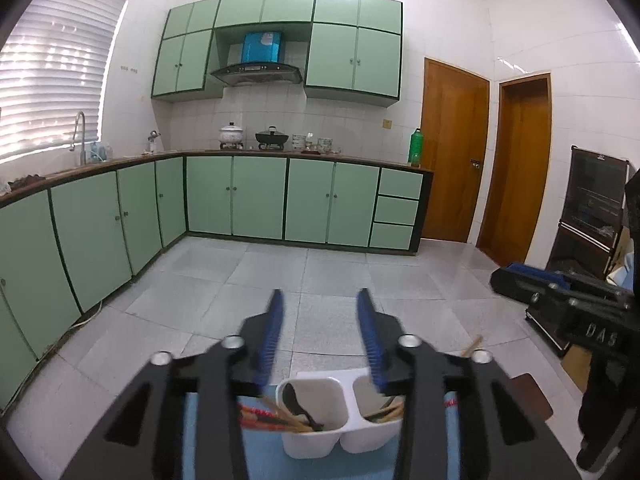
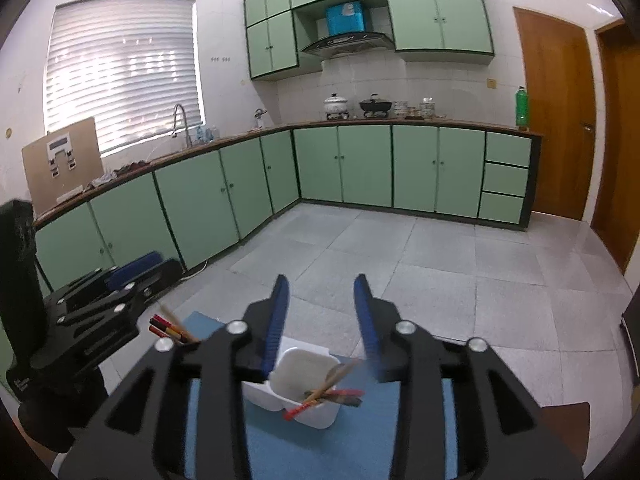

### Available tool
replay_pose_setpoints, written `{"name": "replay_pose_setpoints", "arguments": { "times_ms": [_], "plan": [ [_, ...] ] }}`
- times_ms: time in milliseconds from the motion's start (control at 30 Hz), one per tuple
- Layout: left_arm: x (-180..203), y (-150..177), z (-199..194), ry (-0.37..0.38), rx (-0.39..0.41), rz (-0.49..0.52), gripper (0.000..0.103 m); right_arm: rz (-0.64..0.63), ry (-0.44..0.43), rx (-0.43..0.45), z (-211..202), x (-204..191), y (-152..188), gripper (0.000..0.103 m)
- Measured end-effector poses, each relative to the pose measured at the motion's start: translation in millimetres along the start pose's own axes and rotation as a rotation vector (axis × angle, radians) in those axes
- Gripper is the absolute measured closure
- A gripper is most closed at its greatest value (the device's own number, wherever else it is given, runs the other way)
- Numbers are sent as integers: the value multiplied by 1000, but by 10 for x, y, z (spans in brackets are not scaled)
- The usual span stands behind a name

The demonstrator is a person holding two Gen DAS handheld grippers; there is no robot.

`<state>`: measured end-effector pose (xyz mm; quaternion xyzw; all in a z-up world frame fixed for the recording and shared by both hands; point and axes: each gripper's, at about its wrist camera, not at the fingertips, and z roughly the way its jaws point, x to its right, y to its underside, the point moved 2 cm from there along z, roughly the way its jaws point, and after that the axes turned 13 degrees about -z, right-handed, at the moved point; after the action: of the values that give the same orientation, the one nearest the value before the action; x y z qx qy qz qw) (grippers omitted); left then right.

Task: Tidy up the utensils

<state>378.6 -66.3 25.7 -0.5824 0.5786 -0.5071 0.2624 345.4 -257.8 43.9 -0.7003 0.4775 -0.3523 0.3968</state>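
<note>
Hovering – both tools (image 1: 320,300) (image 2: 322,286) agape above holder (image 2: 298,364) rim

White holder (image 1: 316,436) half hidden behind gripper arms.

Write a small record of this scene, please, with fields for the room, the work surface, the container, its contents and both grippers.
room: kitchen with green cabinets
work surface: blue mat
container: white utensil holder with compartments, standing on the mat
contents: chopsticks and a dark spoon, leaning over the rims
left gripper: open, blue fingers apart, nothing between them
right gripper: open, holding nothing
</note>
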Motion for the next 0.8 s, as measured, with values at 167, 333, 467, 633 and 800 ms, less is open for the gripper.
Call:
{"name": "replay_pose_setpoints", "arguments": {
  "times_ms": [167,333,467,633,800],
  "plan": [
    [-18,140,-326,-21,11,3,30,17,65,29,-349,71,141,30],
    [-82,393,-663,-38,-7,-14,12,38,107,45,-762,56,452,12],
    [-160,670,-927,-48,-43,-45,6,57,121,32,-1037,-48,797,6],
    [-293,950,-1166,-103,-83,-48,6,44,124,-19,-1240,-288,1202,5],
    [-303,1126,-1377,-128,-104,-61,6,43,99,-41,-1388,-581,1436,5]
  ]
}}
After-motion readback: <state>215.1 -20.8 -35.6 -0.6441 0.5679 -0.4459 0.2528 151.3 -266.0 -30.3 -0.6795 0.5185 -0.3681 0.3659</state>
